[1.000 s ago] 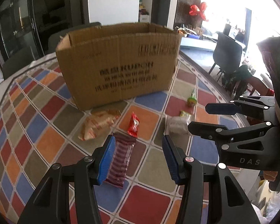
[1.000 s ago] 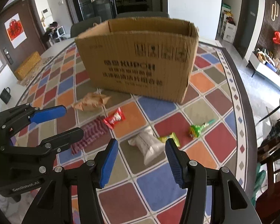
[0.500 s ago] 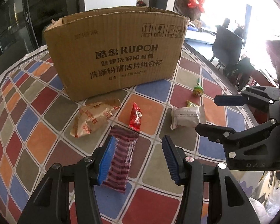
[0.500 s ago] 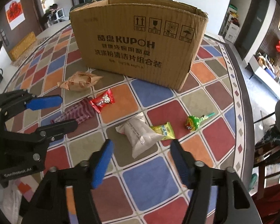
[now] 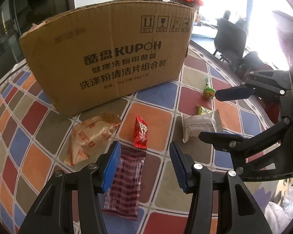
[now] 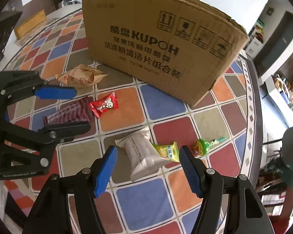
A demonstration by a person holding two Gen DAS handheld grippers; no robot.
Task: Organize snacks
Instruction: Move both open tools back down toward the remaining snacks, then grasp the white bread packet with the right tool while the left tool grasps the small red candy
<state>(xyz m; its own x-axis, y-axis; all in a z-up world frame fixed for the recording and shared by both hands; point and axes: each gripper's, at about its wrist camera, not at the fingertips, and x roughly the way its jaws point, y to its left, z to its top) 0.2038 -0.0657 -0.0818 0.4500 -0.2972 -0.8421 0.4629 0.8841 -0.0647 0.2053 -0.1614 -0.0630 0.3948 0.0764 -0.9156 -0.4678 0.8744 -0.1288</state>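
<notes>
Checkered tablecloth [image 5: 152,101] in red, blue, orange and grey squares covers the table. Cardboard box [image 5: 107,58] stands upright in the upper centre of both views. Below it lie six snacks: tan packet [image 5: 89,136], red candy [image 5: 140,130], striped bar [image 5: 125,183], white pack [image 6: 142,154], yellow-green sachet [image 6: 168,151] touching the white pack, and lollipop [image 6: 203,146]. Left gripper [image 5: 145,167]: jaws apart, empty, left pad over the striped bar's edge. Right gripper [image 6: 149,169]: jaws apart, empty, the white pack between the pads at lower centre.
</notes>
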